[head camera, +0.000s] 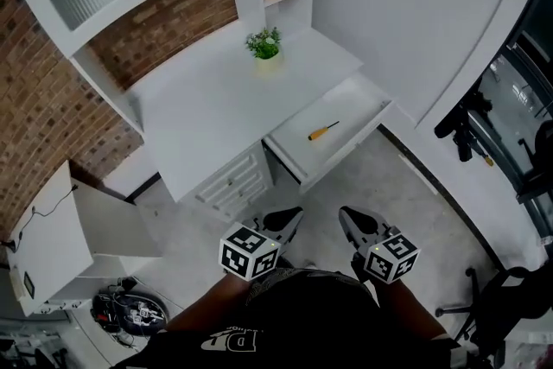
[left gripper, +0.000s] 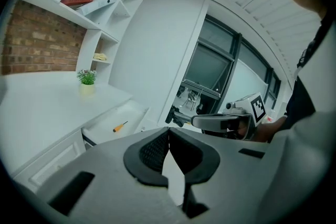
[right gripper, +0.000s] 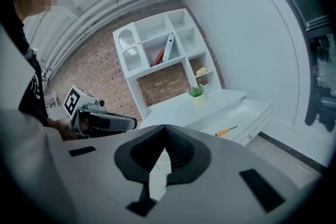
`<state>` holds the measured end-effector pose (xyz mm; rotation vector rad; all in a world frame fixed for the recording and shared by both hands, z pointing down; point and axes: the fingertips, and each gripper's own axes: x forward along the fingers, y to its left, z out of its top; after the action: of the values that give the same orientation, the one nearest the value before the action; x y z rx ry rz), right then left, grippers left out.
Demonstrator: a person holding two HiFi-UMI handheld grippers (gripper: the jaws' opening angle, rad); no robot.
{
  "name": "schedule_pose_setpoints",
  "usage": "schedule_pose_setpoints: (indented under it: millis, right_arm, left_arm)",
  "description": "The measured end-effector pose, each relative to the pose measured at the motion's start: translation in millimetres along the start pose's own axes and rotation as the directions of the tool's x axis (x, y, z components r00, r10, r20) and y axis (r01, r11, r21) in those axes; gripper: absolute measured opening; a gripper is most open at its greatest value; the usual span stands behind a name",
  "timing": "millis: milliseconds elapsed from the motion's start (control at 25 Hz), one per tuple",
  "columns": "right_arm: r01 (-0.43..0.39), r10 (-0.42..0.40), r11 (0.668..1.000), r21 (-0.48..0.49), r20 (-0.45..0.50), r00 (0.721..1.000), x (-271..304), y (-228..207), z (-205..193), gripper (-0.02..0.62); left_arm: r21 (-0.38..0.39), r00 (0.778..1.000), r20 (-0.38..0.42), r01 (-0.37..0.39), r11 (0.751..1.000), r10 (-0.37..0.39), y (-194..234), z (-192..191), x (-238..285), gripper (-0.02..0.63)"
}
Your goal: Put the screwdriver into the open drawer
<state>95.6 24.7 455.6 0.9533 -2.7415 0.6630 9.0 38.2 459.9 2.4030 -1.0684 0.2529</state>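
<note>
The screwdriver (head camera: pixel 323 131), orange-handled with a thin dark shaft, lies inside the open white drawer (head camera: pixel 366 120) on the desk's right side. It also shows in the left gripper view as the screwdriver (left gripper: pixel 120 126) and in the right gripper view as the screwdriver (right gripper: pixel 226 131). Both grippers hang low over the floor in front of the desk, well away from the drawer. My left gripper (head camera: pixel 290 219) is shut and empty. My right gripper (head camera: pixel 346 217) is shut and empty too. Each shows in the other's view: right gripper (left gripper: pixel 195 122), left gripper (right gripper: pixel 134 123).
A small potted plant (head camera: pixel 264 44) stands at the back of the white desk (head camera: pixel 207 112), under shelves with books. A tangle of cables (head camera: pixel 125 311) and a white box (head camera: pixel 47 242) are at the left. An office chair base (head camera: pixel 484 307) and black equipment (head camera: pixel 462 130) stand at the right.
</note>
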Motion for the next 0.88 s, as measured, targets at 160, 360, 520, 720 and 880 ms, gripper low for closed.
schedule_pose_setpoints:
  millis: [160, 360, 520, 720, 880]
  right_arm:
    - [-0.015, 0.015, 1.0, 0.002, 0.011, 1.0, -14.3, 16.6, -4.1, 0.003]
    - [-0.004, 0.004, 1.0, -0.004, 0.019, 1.0, -15.7, 27.8, -0.9, 0.003]
    - [0.018, -0.018, 1.0, 0.011, 0.016, 1.0, -3.7, 35.8, 3.3, 0.003]
    - [0.039, -0.039, 0.999, 0.008, 0.032, 0.999, 16.4, 49.0, 12.9, 0.003]
    - [0.06, -0.06, 0.998, -0.002, 0.037, 0.998, 30.5, 53.8, 16.9, 0.003]
  left_arm:
    - [0.01, 1.0, 0.007, -0.029, 1.0, 0.029, -13.6, -7.0, -16.0, 0.018]
    - [0.025, 0.999, 0.019, -0.03, 0.999, 0.03, -13.2, -0.3, -28.1, 0.018]
    - [0.038, 1.0, 0.01, -0.014, 0.999, 0.013, -1.8, 8.6, -38.5, 0.018]
    - [0.054, 1.0, -0.006, 0.006, 0.999, -0.006, 18.7, 14.6, -50.7, 0.018]
    - [0.074, 1.0, -0.013, 0.028, 0.997, -0.027, 32.8, 19.6, -53.5, 0.018]
